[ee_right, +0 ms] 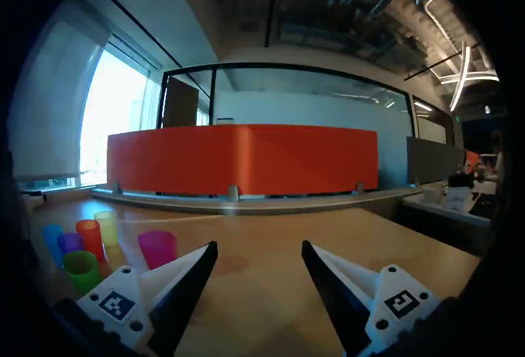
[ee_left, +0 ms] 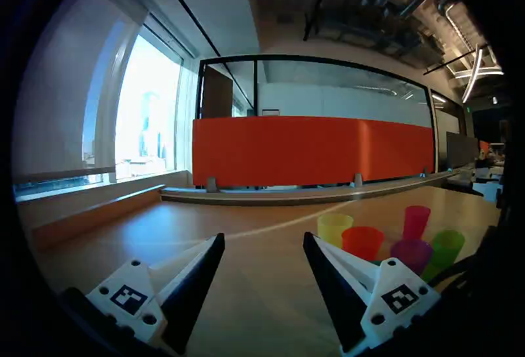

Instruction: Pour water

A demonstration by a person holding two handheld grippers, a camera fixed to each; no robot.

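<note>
Left gripper [ee_left: 263, 236] spread, empty; right gripper [ee_right: 259, 244] spread, empty; coloured cups [ee_left: 362, 242] clustered on wooden table [ee_left: 262, 308]

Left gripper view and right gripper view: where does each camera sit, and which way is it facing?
Left gripper view: rides on the left gripper, low over the wooden table, facing the orange partition; its own open fingers show below, coloured cups to their right.
Right gripper view: rides on the right gripper, facing the same way; its open fingers show below, the coloured cups to their left.
Shared: table, partition, cups, which seem to lie between the grippers.
</note>
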